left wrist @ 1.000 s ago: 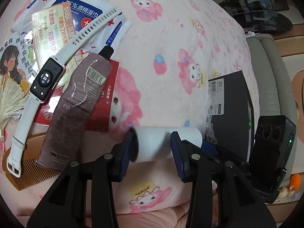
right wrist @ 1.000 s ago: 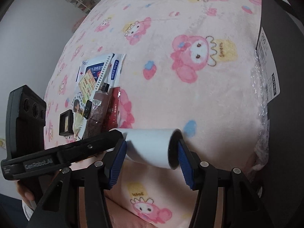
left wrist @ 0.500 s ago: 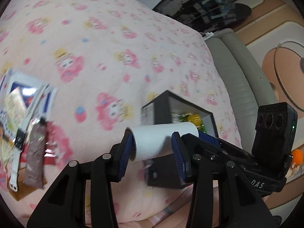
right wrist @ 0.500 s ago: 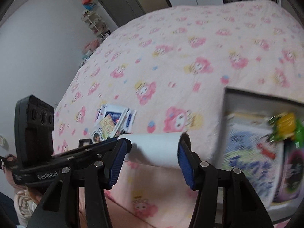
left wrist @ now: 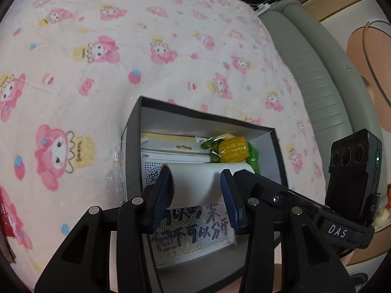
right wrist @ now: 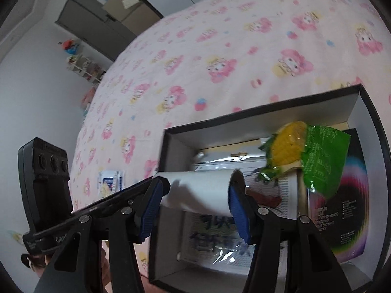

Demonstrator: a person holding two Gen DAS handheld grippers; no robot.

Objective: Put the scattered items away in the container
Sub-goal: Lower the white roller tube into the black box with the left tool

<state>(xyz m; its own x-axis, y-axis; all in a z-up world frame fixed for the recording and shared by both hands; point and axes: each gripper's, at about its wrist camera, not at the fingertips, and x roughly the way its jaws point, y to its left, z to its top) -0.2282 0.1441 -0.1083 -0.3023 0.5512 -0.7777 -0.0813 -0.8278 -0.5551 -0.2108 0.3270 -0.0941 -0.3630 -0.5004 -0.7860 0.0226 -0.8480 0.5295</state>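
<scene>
Both tongs clamp one white roll [left wrist: 195, 183], one at each end: left tongs [left wrist: 195, 195], right tongs [right wrist: 193, 205]. Roll hangs over the open black box [left wrist: 133, 146] on the pink cartoon-print bed [left wrist: 97, 73]. Inside: green-and-yellow corn packet [right wrist: 305, 151], card marked "LX01" [left wrist: 171, 157], dark "Screen Protector" pack [right wrist: 342, 207]. "DAS" printed on right tongs' body.
</scene>
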